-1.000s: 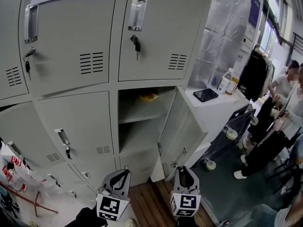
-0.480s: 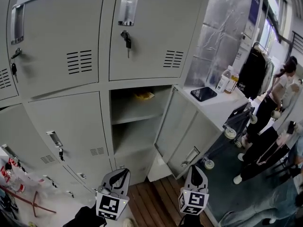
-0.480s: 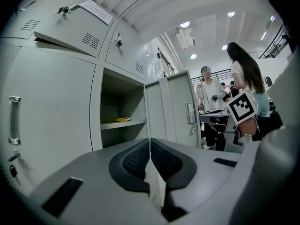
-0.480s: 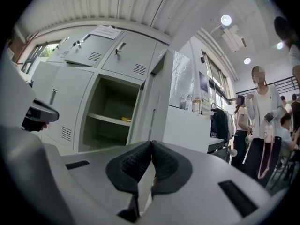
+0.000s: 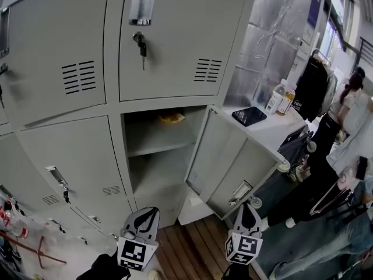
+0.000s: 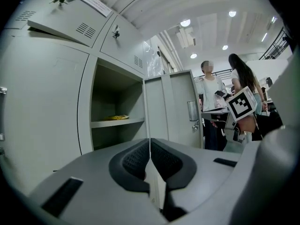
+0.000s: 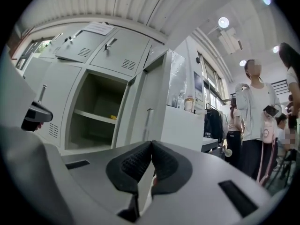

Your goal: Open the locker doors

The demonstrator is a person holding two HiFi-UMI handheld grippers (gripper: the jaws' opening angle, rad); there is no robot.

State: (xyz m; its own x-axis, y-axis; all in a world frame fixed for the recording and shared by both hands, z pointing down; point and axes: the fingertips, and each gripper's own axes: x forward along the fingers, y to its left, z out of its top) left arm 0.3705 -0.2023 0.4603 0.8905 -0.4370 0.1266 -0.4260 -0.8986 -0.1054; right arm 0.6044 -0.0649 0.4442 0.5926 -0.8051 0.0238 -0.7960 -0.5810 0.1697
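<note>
Head view: left gripper (image 5: 152,210) at 7 o'clock, right gripper (image 5: 245,206) at 5 o'clock, bare wooden floorboards (image 5: 192,247) between them. Open locker door (image 5: 233,165) swung out at centre, lower edge near the right gripper's tips. Open compartment (image 5: 154,174) at 12 o'clock of the left gripper. Left gripper view: jaws pressed together, empty; door's free edge at 12 o'clock. Right gripper view: pads (image 7: 136,161) closed on nothing; door edge at 12 o'clock.
</note>
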